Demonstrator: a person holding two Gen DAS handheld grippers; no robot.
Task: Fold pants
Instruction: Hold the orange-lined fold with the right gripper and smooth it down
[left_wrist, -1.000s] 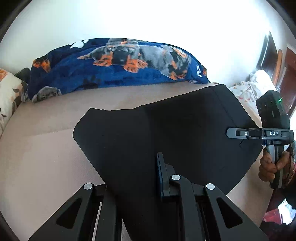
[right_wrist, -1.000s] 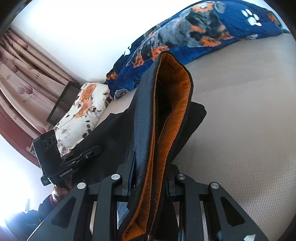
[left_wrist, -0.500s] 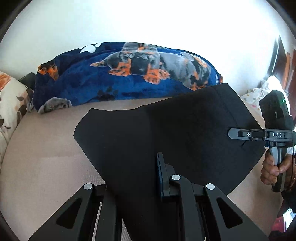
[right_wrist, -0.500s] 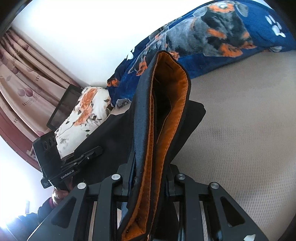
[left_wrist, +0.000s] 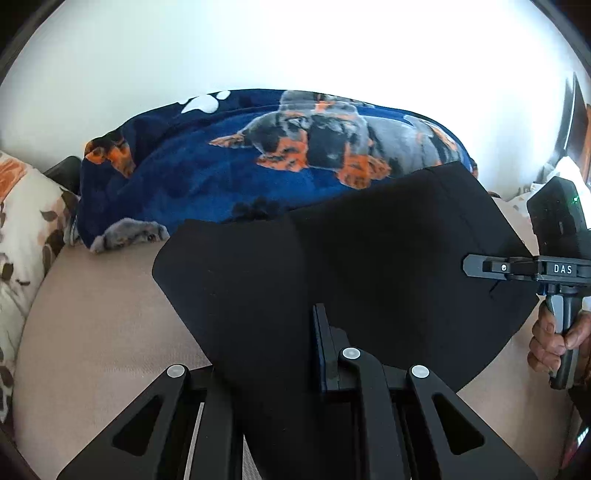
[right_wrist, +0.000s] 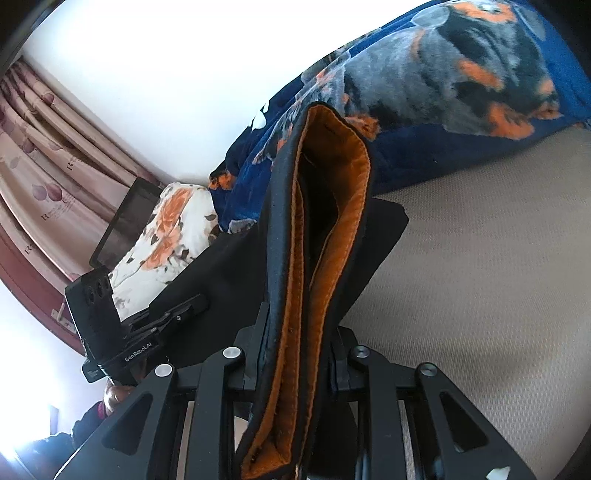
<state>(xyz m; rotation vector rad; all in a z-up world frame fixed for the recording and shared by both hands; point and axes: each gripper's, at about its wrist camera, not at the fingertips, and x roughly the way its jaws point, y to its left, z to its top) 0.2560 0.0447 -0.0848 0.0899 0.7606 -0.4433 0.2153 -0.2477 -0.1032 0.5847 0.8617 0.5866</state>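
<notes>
Black pants (left_wrist: 362, 266) with an orange lining hang stretched between both grippers above a beige bed (left_wrist: 103, 317). My left gripper (left_wrist: 295, 354) is shut on one edge of the fabric, which drapes over its fingers. My right gripper (right_wrist: 295, 347) is shut on the waistband (right_wrist: 325, 229), whose orange inside faces the camera. The right gripper also shows at the right of the left wrist view (left_wrist: 480, 266), clamped on the far edge. The left gripper shows in the right wrist view (right_wrist: 184, 308), clamped on the dark fabric.
A blue blanket with dog prints (left_wrist: 258, 162) lies along the wall at the back of the bed. A floral pillow (left_wrist: 22, 229) sits at the left end. Pink curtains (right_wrist: 48, 155) and a dark screen (right_wrist: 125, 218) stand beyond the pillow.
Both grippers have moved with the pants toward the blue blanket, which now looks closer and larger. The grips on the fabric are unchanged.
</notes>
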